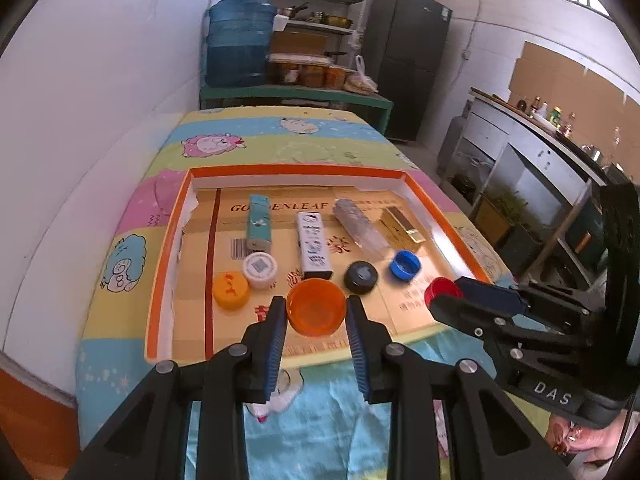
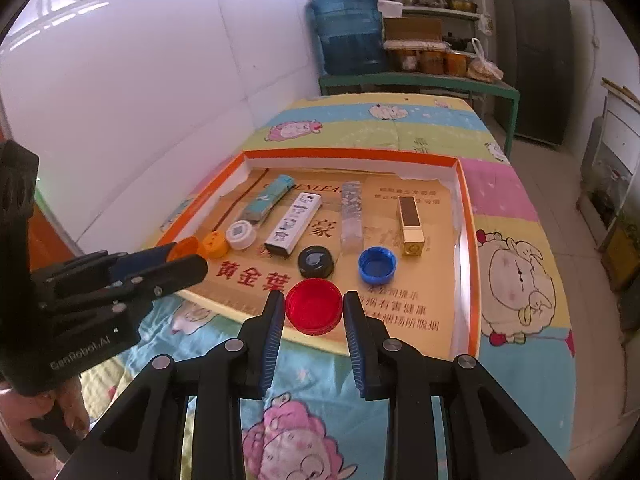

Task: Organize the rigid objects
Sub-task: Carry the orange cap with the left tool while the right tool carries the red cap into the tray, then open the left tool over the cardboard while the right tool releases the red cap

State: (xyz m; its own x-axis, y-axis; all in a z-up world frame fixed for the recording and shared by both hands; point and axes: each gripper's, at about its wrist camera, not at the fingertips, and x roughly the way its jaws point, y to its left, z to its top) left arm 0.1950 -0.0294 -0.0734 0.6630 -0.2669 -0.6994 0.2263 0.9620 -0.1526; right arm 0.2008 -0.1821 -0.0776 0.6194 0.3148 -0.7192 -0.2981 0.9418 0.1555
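An orange-rimmed cardboard tray [image 1: 296, 170] [image 2: 464, 216] holds a back row of four lighters and a front row of bottle caps. My left gripper [image 1: 316, 316] is shut on a large orange cap [image 1: 316, 306], also seen in the right wrist view [image 2: 185, 247]. My right gripper [image 2: 314, 312] is shut on a red cap [image 2: 314, 306], seen from the side in the left wrist view [image 1: 440, 290]. Resting caps: yellow-orange [image 1: 231, 290], white [image 1: 260, 270], black [image 1: 361, 277], blue [image 1: 405, 265]. Lighters: teal [image 1: 258, 222], white patterned [image 1: 314, 246], clear [image 1: 360, 226], gold [image 1: 402, 224].
The tray lies on a cartoon-print cloth [image 1: 248, 144] over a table beside a white wall. Behind stand a blue water jug [image 1: 238, 42], shelves with jars and a dark fridge [image 1: 404, 60]. A counter [image 1: 532, 148] runs along the right.
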